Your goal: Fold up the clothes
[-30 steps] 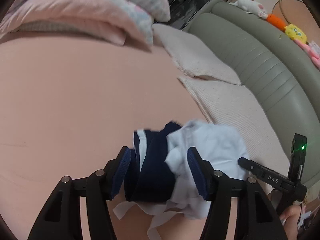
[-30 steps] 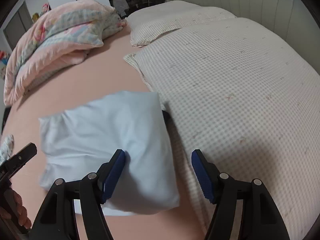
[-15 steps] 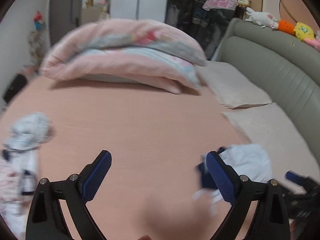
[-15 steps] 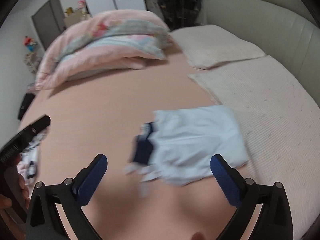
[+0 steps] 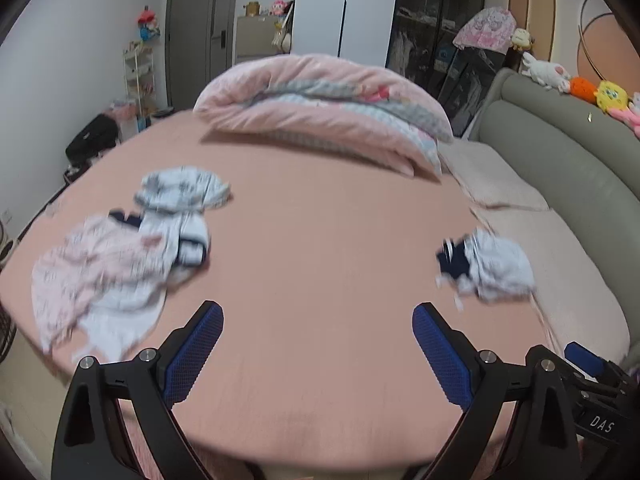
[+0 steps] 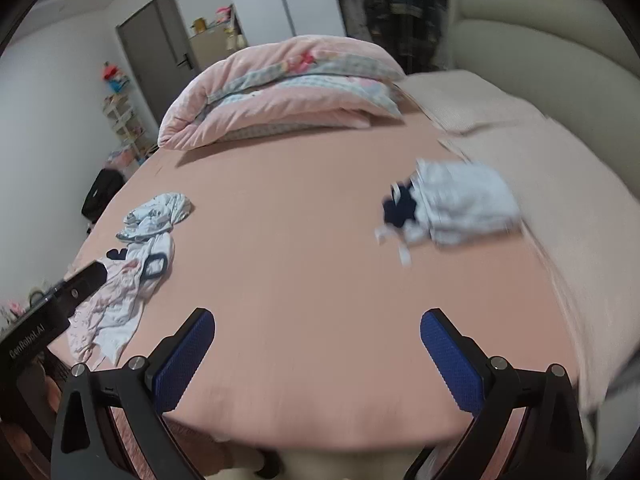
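Note:
A folded light blue garment with a navy part (image 5: 488, 268) (image 6: 460, 200) lies at the right of the pink bed, beside the pillows. A heap of loose white, pink and patterned clothes (image 5: 120, 256) (image 6: 132, 264) sprawls at the bed's left edge. My left gripper (image 5: 318, 344) hangs open over the bare near part of the bed, holding nothing. My right gripper (image 6: 318, 350) is open too, with nothing between its blue pads. Both are well back from either pile. The left gripper's body (image 6: 44, 312) shows at the left of the right wrist view.
A rolled pink quilt (image 5: 324, 108) lies across the far side of the pink sheet (image 5: 320, 232). Beige pillows (image 5: 540, 240) and a grey-green headboard (image 5: 560, 152) with plush toys (image 5: 580, 88) run along the right. Wardrobes, a door and a shelf stand behind.
Both grippers let go of the folded blue garment, opened wide and pulled back and up from it. The view now takes in the whole bed and the loose heap at left.

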